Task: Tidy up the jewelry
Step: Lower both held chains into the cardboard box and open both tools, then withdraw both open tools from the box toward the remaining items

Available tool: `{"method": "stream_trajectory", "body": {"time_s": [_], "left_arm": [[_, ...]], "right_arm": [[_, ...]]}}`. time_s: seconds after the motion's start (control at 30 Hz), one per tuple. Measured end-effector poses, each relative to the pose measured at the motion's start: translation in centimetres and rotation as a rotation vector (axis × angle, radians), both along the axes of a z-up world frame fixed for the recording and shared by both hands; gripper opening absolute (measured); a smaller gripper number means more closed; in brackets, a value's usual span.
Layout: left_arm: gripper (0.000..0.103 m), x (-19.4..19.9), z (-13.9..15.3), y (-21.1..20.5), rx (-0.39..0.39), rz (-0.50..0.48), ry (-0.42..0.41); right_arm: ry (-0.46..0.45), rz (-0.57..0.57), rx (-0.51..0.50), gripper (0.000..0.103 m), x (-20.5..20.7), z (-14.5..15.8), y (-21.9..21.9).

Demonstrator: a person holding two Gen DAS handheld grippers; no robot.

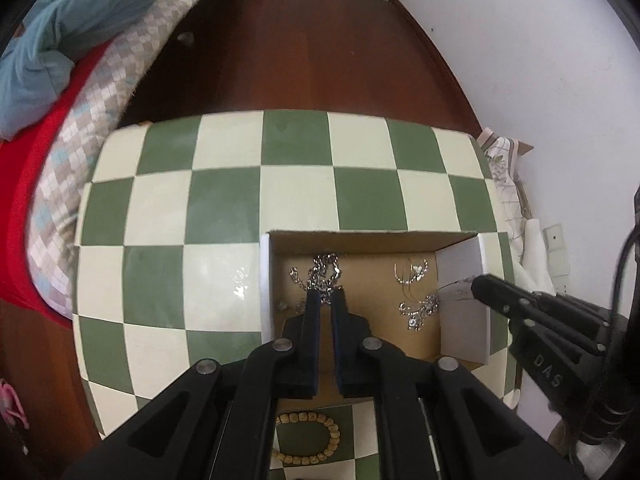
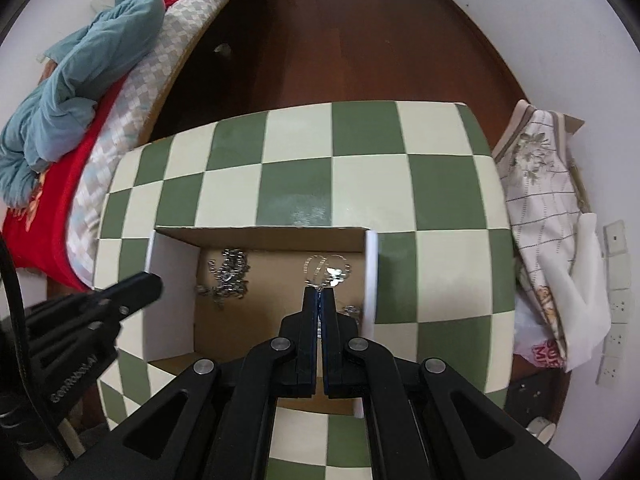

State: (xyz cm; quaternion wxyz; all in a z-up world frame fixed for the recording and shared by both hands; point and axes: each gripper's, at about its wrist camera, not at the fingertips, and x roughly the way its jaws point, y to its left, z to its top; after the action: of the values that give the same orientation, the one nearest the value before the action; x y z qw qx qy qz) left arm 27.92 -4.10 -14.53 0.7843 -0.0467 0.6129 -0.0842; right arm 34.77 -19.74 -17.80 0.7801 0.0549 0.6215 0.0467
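An open cardboard box (image 1: 372, 238) stands on the green-and-cream checkered table (image 1: 224, 200). Inside lie a silver chain (image 1: 320, 274) and silver earrings (image 1: 412, 272), with more silver pieces (image 1: 418, 310) nearer. My left gripper (image 1: 326, 296) is nearly shut over the box, its tips pinching the silver chain. My right gripper (image 2: 319, 290) is shut on the silver earrings (image 2: 326, 268) inside the box (image 2: 260, 234). The chain also shows in the right wrist view (image 2: 230, 274). A wooden bead bracelet (image 1: 308, 438) lies on the table in front of the box.
A small silver item (image 1: 240, 284) lies on the table left of the box. A bed with red, checked and blue bedding (image 1: 60, 80) stands to the left. Wooden floor (image 1: 320, 48) lies beyond the table. Cloth and bags (image 2: 544, 208) sit at the right wall.
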Motion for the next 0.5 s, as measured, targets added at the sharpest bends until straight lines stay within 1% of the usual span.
{"method": "stream_trajectory", "body": {"time_s": [0.07, 0.1, 0.13, 0.17, 0.2, 0.23, 0.27, 0.3, 0.33, 0.4, 0.5], "left_arm": [[0.008, -0.1, 0.7, -0.1, 0.049, 0.008, -0.033], [0.011, -0.2, 1.1, -0.1, 0.076, 0.012, -0.052], [0.024, -0.2, 1.4, 0.0, 0.092, 0.019, -0.068], [0.051, -0.3, 1.7, 0.1, 0.111, 0.026, -0.084], [0.064, -0.4, 2.0, 0.3, 0.127, 0.034, -0.102], [0.077, -0.5, 2.3, 0.6, 0.152, 0.051, -0.125], [0.086, -0.6, 2.4, 0.8, 0.161, 0.061, -0.138], [0.092, -0.7, 2.5, 1.2, 0.165, 0.072, -0.142], [0.103, -0.7, 2.4, 1.4, 0.167, 0.078, -0.138], [0.103, -1.1, 2.4, 1.7, 0.181, 0.081, -0.141], [0.103, -1.8, 2.6, 2.0, 0.192, 0.089, -0.156]], "right_arm": [[0.000, -0.005, -0.005, 0.018, -0.2, 0.3, -0.1], [-0.006, -0.008, -0.018, 0.042, -0.3, 0.6, -0.1], [-0.012, -0.007, -0.031, 0.070, -0.4, 1.0, 0.0], [-0.019, -0.005, -0.038, 0.081, -0.5, 1.3, 0.1], [-0.024, -0.002, -0.051, 0.090, -0.7, 1.6, 0.2], [-0.028, -0.003, -0.068, 0.090, -0.9, 1.8, 0.2], [-0.033, -0.003, -0.087, 0.091, -1.1, 2.1, 0.2], [-0.036, -0.006, -0.094, 0.091, -1.3, 2.2, 0.1], [-0.033, -0.010, -0.094, 0.094, -1.4, 2.2, 0.0], [-0.028, -0.013, -0.119, 0.101, -1.8, 2.1, -0.1], [-0.039, -0.018, -0.138, 0.101, -2.6, 2.2, -0.3]]}}
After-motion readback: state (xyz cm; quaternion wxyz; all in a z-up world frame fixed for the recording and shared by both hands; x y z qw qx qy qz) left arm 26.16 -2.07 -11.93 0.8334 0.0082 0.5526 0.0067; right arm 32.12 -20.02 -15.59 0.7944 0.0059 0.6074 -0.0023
